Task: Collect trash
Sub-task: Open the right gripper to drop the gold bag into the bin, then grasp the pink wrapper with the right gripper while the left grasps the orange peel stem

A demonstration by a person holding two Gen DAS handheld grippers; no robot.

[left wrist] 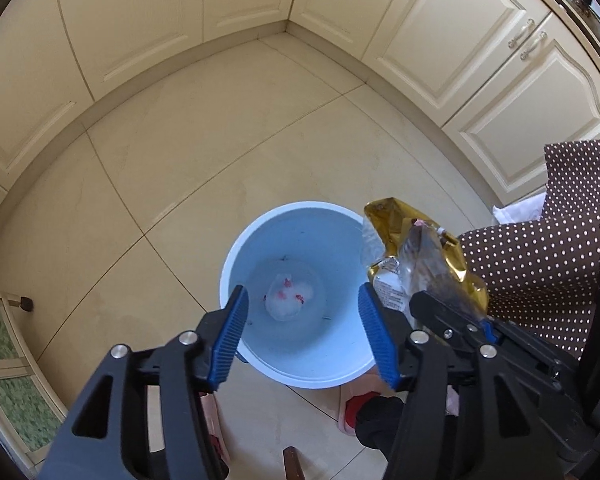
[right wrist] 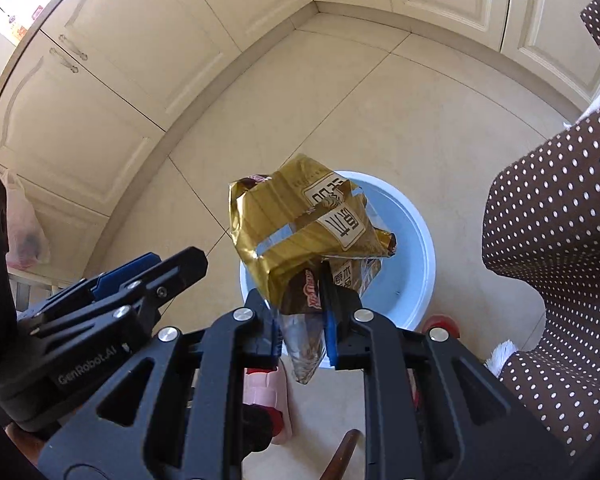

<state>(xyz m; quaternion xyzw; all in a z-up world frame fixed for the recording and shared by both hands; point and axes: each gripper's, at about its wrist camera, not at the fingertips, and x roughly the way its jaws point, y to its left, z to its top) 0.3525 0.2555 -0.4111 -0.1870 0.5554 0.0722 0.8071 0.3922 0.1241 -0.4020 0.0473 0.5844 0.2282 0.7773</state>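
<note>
The right gripper (right wrist: 303, 322) pinched a crumpled gold wrapper (right wrist: 304, 228) just above the pale blue bin (left wrist: 292, 374), ready to drop it, while the left gripper (left wrist: 306, 338), jaws spread and empty, hung over a white wad (left wrist: 290, 296) on its bottom

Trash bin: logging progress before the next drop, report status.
Left gripper open, empty, over the bin. Right gripper shut on gold wrapper, above bin. White wad already inside. Nothing blocking.
</note>
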